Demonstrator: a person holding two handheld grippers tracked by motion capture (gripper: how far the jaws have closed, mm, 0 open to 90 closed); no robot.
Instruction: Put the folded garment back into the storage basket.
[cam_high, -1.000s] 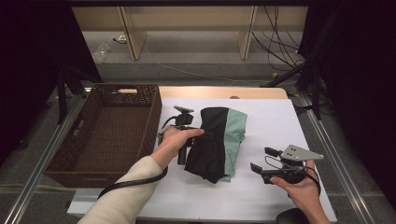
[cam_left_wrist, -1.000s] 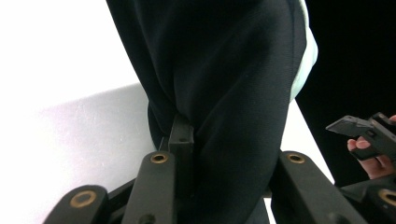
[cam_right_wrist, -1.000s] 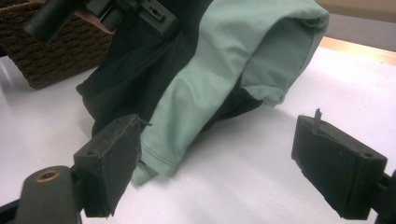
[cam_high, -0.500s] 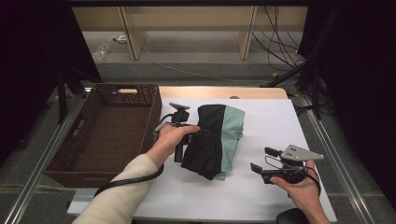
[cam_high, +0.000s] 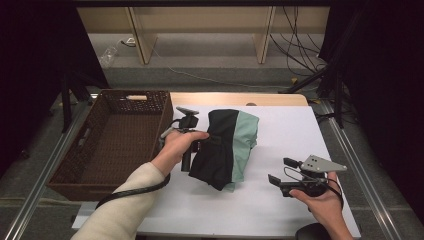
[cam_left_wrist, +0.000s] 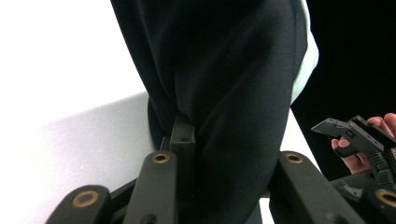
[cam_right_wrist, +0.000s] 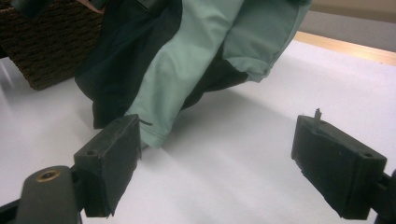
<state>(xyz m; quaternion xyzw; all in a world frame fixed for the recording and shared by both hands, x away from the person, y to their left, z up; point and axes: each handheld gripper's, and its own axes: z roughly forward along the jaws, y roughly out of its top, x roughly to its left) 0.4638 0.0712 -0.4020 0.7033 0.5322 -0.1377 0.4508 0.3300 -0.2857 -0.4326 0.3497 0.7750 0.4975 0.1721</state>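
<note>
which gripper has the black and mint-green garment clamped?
The left gripper: shut on the black and mint-green garment, lifting it beside the brown wicker basket. The right gripper is open, empty.

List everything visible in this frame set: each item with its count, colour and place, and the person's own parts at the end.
garment: 1, black and mint green, folded, lifted over the middle of the table
basket: 1, dark brown wicker, left side of the table
table: 1, white top with a wooden far edge
cables: several, black, on the floor beyond the table
left gripper: 1, black, jaws shut on the garment's dark fabric
right gripper: 1, black with a grey plate, jaws open, at the table's right, apart from the garment
left hand: 1, cream sleeve
right hand: 1, lower right
</note>
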